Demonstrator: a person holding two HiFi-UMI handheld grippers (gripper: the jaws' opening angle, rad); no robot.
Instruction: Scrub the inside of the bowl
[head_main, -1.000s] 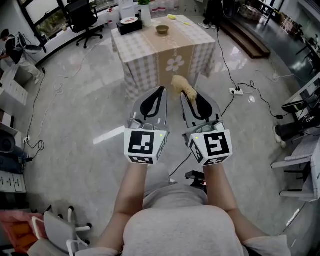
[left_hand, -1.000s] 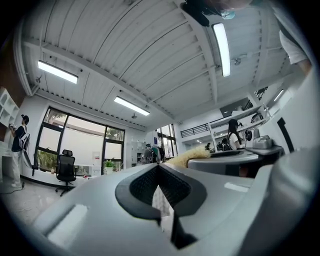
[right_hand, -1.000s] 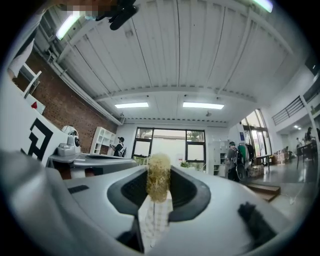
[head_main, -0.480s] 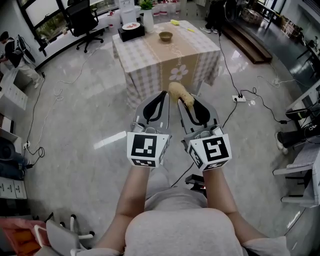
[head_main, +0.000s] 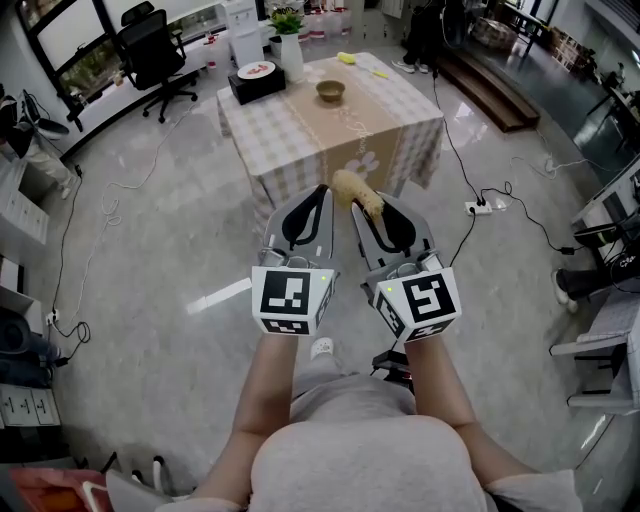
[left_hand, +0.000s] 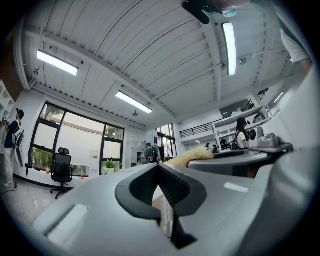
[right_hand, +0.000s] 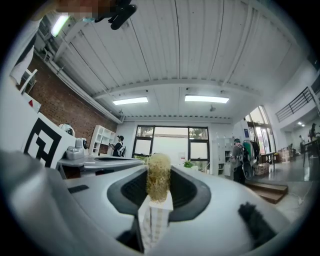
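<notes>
The right gripper (head_main: 378, 205) is clamped on a loofah scrubber (head_main: 357, 190) — its long axis runs away from the person, free end pointing far and slightly left toward the table (head_main: 290, 140). The bowl (head_main: 330, 91) stands upright there, well apart. The left gripper (head_main: 320, 195) has its jaws together — nothing between them.

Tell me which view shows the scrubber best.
The head view: the scrubber shows at full length, sticking out ahead of the right gripper. The right gripper view shows it only end-on, clamped between the jaws. The left gripper view catches just a fuzzy strip of it beyond that gripper's body.
</notes>
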